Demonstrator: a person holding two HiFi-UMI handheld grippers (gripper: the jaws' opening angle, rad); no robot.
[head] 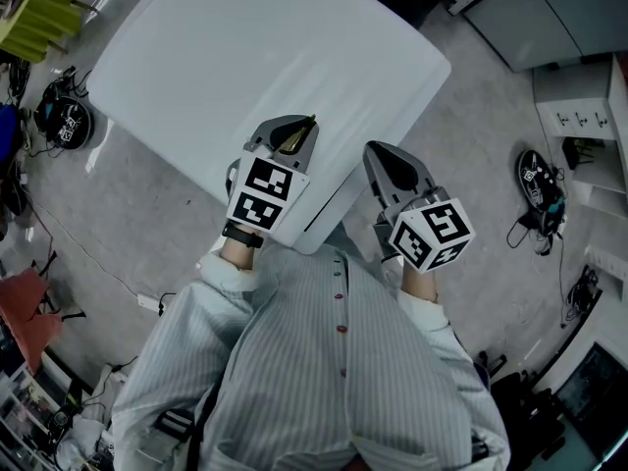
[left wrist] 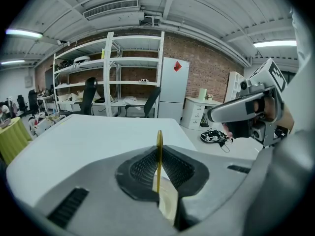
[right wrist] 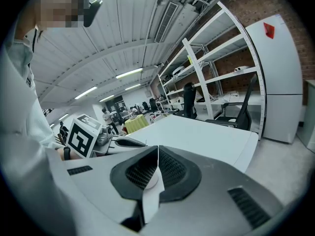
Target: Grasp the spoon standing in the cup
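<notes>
Jaws of left gripper (left wrist: 158, 170) pinching spoon (left wrist: 159, 140): thin golden handle, edge-on, upright, rounded tip poking above jaws. Pale cream patch (left wrist: 168, 200) below them, cannot tell what. Jaws of right gripper (right wrist: 157, 167) pressed together, nothing between. Head view gives only gold glint at left tips, both grippers at near edge of white tabletop (head: 265, 57).

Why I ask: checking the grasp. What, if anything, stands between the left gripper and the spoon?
Nothing visible does. The left gripper already has its jaws closed on the thin handle of the spoon, which sticks up between them.
</notes>
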